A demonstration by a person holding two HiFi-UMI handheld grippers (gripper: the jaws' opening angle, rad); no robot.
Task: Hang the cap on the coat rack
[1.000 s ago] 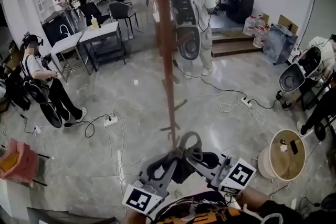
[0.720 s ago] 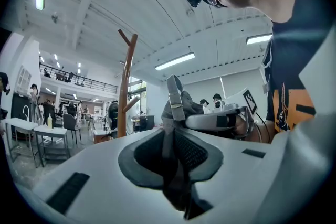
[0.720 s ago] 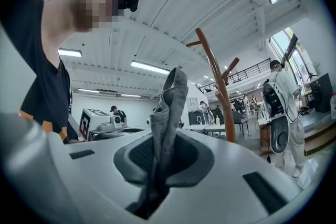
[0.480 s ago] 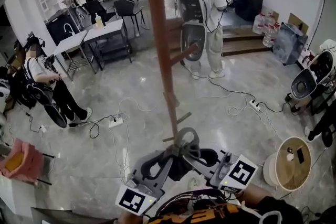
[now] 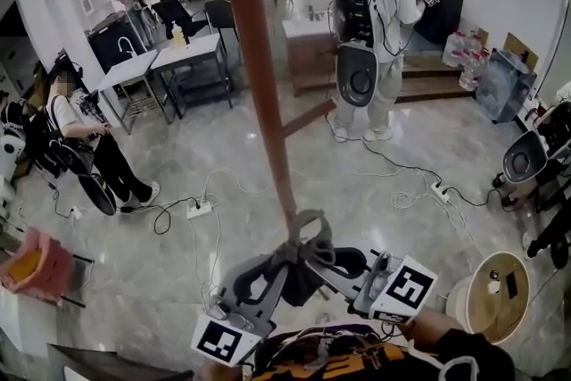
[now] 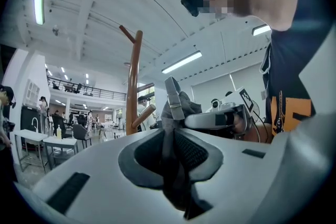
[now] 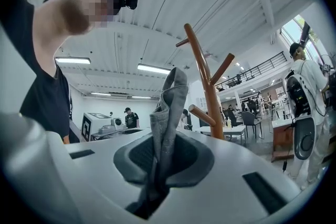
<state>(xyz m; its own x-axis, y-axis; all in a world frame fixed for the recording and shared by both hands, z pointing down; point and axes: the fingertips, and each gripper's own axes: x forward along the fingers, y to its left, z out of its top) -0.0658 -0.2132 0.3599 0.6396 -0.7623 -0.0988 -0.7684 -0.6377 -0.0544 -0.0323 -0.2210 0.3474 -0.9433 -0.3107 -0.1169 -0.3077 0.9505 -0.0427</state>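
In the head view the grey cap (image 5: 303,268) hangs between both grippers, its strap loop (image 5: 310,227) up against the brown coat rack pole (image 5: 259,76). My left gripper (image 5: 284,270) pinches the cap from the left and my right gripper (image 5: 326,261) from the right. In the left gripper view the cap fabric (image 6: 178,105) rises out of the closed jaws, with the coat rack (image 6: 132,86) behind it. In the right gripper view the cap's fabric (image 7: 170,102) stands folded in the shut jaws, the coat rack's (image 7: 207,81) pegs just beyond.
A person with a backpack rig (image 5: 370,22) stands behind the rack, another person (image 5: 76,138) at left. A power strip with cables (image 5: 198,208) lies on the floor. A round wooden-topped tub (image 5: 489,285) is at right, tables (image 5: 169,58) at the back left.
The rack pole has come nearer and looms larger. Both grippers with the cap have closed in on it, and the strap loop now overlaps the pole.
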